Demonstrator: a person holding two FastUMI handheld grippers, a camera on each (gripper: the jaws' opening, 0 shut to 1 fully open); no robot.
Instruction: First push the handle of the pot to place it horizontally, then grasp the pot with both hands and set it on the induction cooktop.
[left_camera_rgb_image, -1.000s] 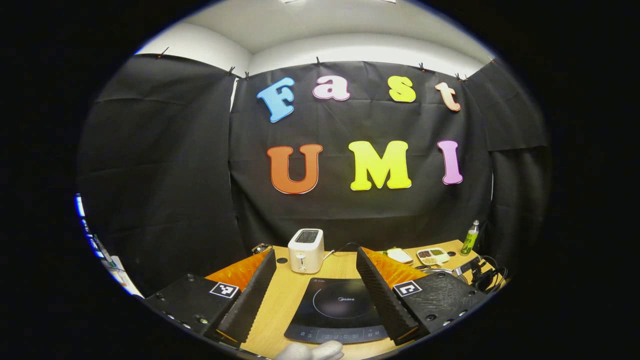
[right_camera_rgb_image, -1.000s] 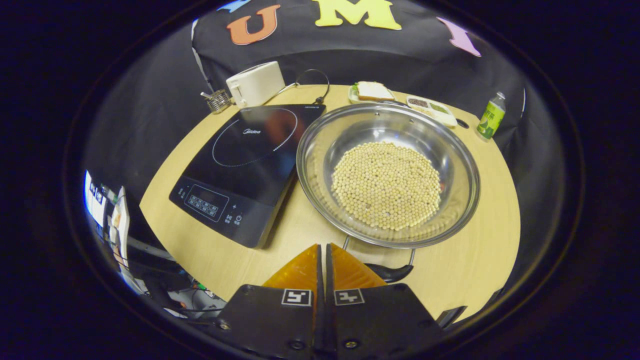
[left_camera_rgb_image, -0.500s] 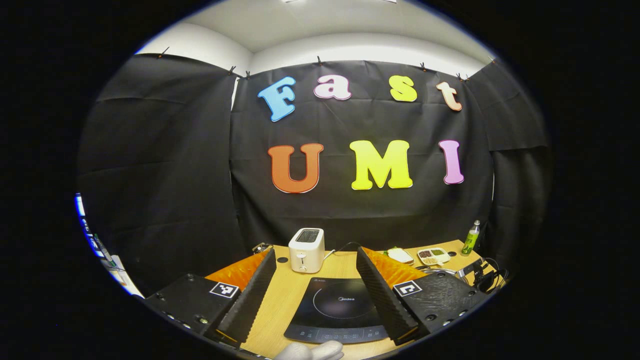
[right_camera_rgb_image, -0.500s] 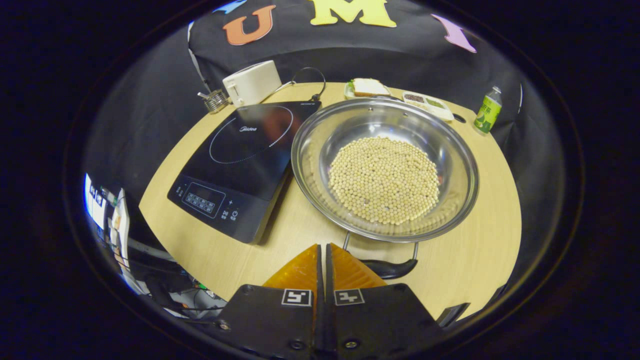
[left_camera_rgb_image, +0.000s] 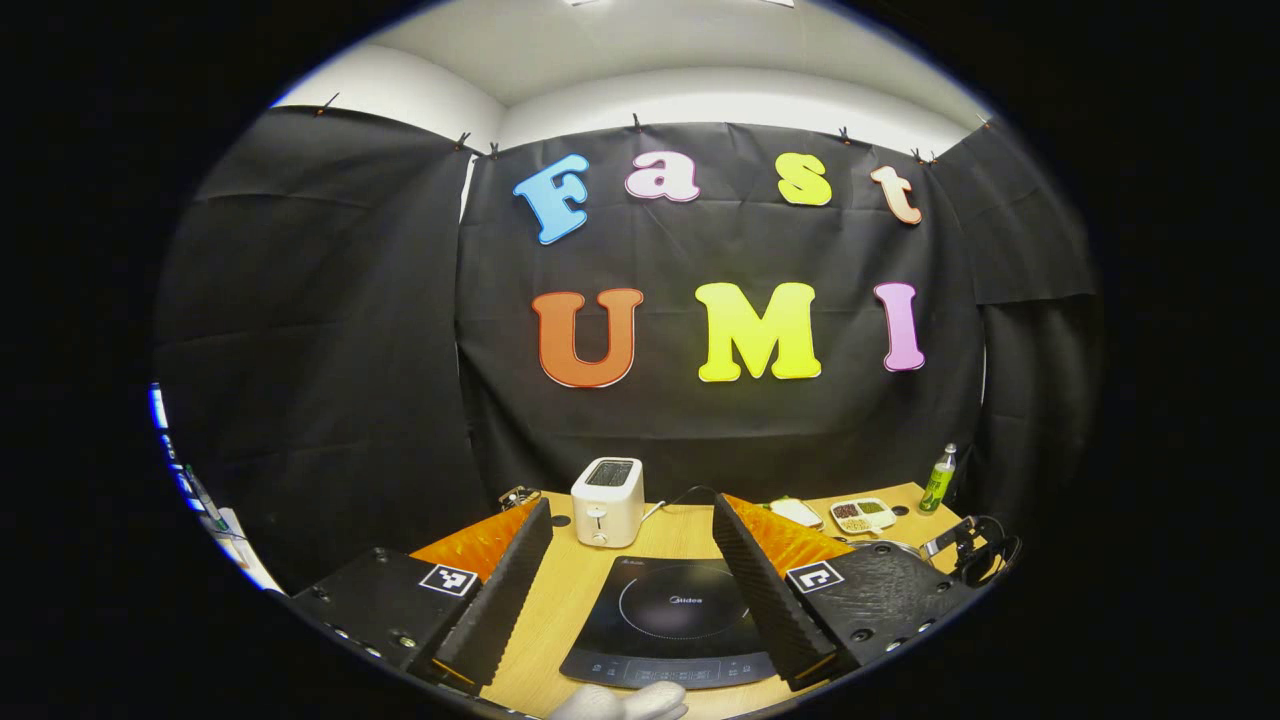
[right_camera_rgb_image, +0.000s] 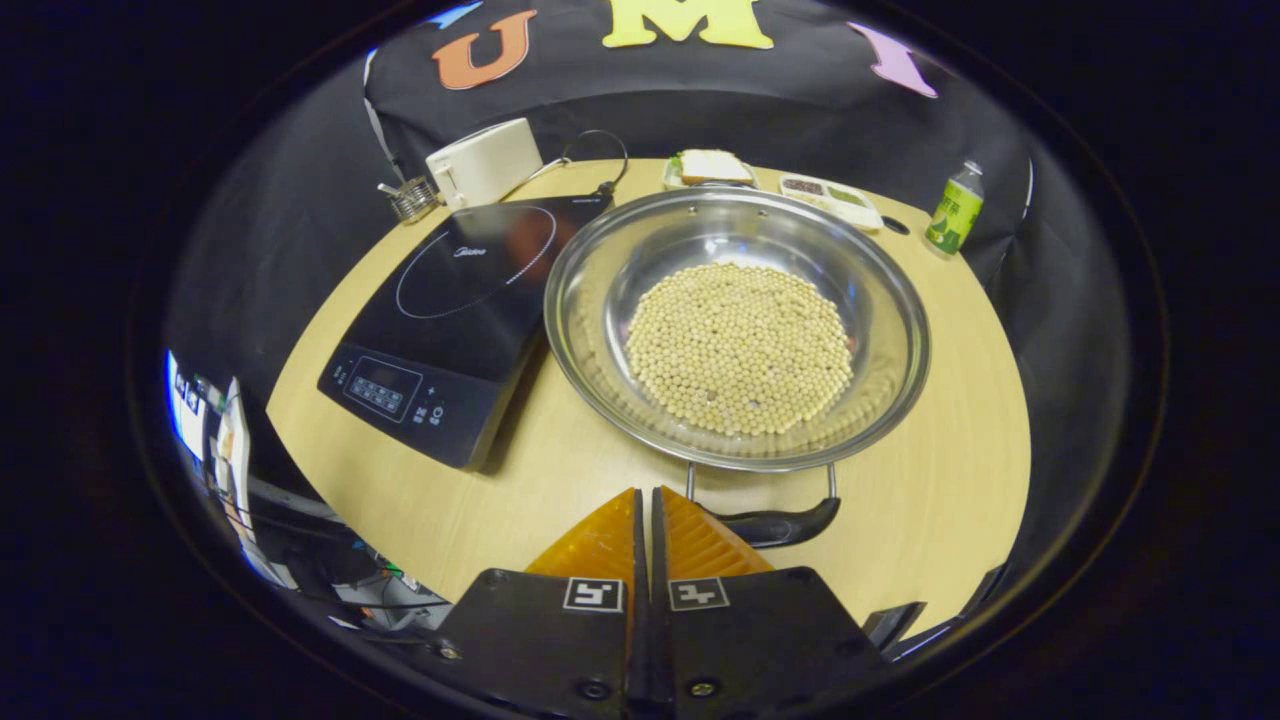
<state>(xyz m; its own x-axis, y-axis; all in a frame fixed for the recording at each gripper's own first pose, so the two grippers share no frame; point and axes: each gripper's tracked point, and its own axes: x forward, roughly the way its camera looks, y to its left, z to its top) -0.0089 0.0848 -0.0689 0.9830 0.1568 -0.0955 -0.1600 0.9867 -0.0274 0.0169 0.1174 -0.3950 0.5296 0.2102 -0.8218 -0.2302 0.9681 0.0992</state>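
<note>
From my right hand-held gripper (right_camera_rgb_image: 645, 505) I see both orange fingers pressed together with nothing between them, tips just short of the black handle (right_camera_rgb_image: 780, 525) of the wide round stainless-steel pot (right_camera_rgb_image: 737, 325). That pot, filled with pale round beans (right_camera_rgb_image: 740, 347), sits on the light wooden bench (right_camera_rgb_image: 945, 420) just beside the black glass induction cooktop (right_camera_rgb_image: 450, 310), not on it. My left hand-held gripper (left_camera_rgb_image: 630, 560) hangs wide, holding nothing, above the cooktop's near edge, facing a white toaster (left_camera_rgb_image: 607, 487).
</note>
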